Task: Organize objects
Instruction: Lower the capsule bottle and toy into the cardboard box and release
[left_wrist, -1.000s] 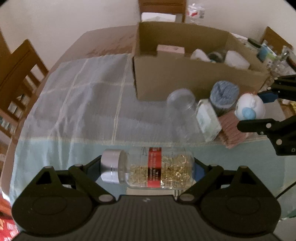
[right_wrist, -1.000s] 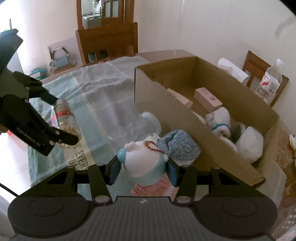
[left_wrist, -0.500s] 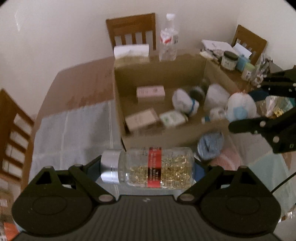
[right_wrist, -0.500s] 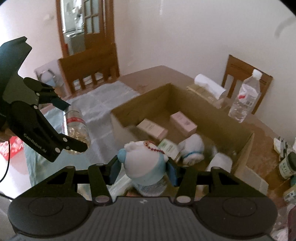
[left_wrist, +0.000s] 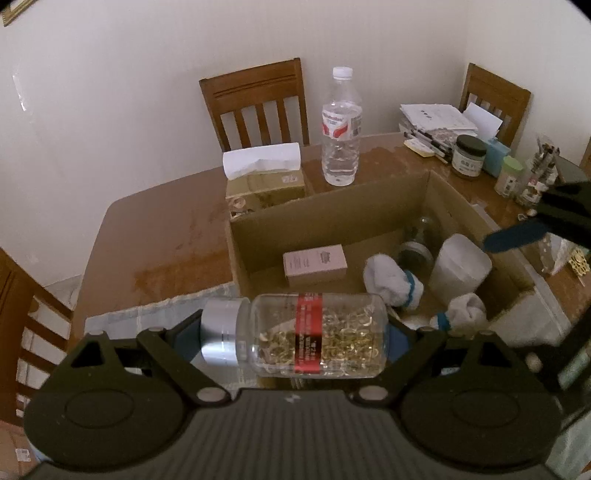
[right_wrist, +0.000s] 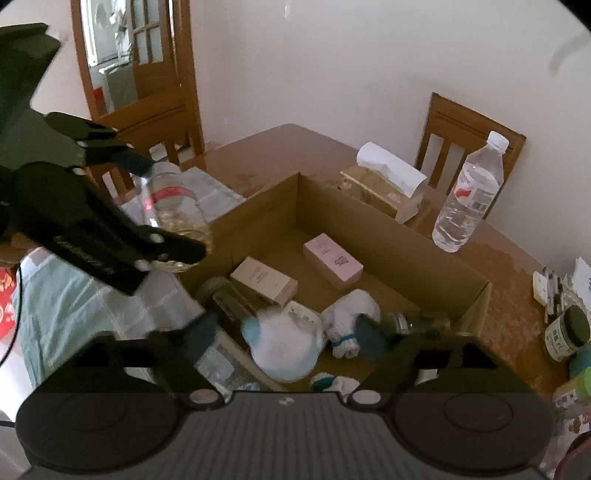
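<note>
My left gripper (left_wrist: 295, 334) is shut on a clear capsule bottle (left_wrist: 317, 332) with a silver cap and red label. It holds the bottle sideways above the near wall of the cardboard box (left_wrist: 332, 210). The right wrist view shows the left gripper (right_wrist: 170, 210) and the bottle (right_wrist: 173, 199) at the box's left corner. My right gripper (right_wrist: 288, 332) hangs over the box (right_wrist: 388, 229) and its jaws are opening. The white-and-blue toy figure (right_wrist: 284, 347) lies blurred between the fingers, with neither pad touching it. One of the right gripper's fingers (left_wrist: 513, 236) shows over the box's right side.
The box holds pink cartons (left_wrist: 314, 262), rolled white socks (left_wrist: 391, 280), a white cup (left_wrist: 460, 269) and a glass jar (right_wrist: 229, 299). Behind it stand a water bottle (left_wrist: 340, 129) and a tissue box (left_wrist: 264, 173). Jars and papers (left_wrist: 469, 151) crowd the back right. Wooden chairs (left_wrist: 258, 99) ring the table.
Both grippers rose and moved from the cloth to above the box. The right jaws spread apart and let go of the toy; the left still holds the bottle.
</note>
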